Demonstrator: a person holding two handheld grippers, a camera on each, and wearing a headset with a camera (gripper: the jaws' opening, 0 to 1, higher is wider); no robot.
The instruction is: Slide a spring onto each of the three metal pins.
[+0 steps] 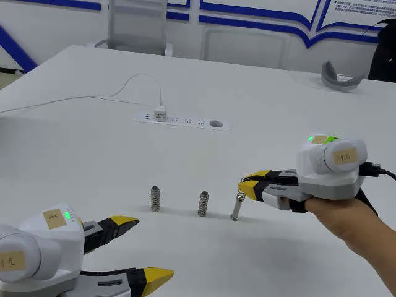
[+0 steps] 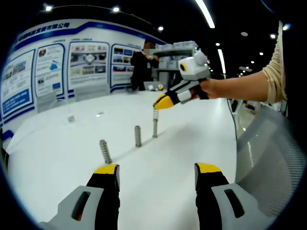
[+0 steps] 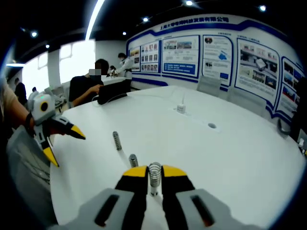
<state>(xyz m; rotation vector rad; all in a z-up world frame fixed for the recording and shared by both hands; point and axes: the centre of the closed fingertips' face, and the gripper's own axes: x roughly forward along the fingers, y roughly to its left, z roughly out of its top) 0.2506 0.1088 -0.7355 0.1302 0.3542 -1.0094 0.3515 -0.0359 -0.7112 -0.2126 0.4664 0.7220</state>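
White table (image 1: 260,93) spreads wide beyond the pins (image 1: 236,212).

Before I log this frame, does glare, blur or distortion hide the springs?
Head view: sharp, even light, faint shadows beside the pins. Left gripper view: fisheye bends the table, ceiling lights flare, springs clear. Right gripper view: same bend, spring at the jaws clear.
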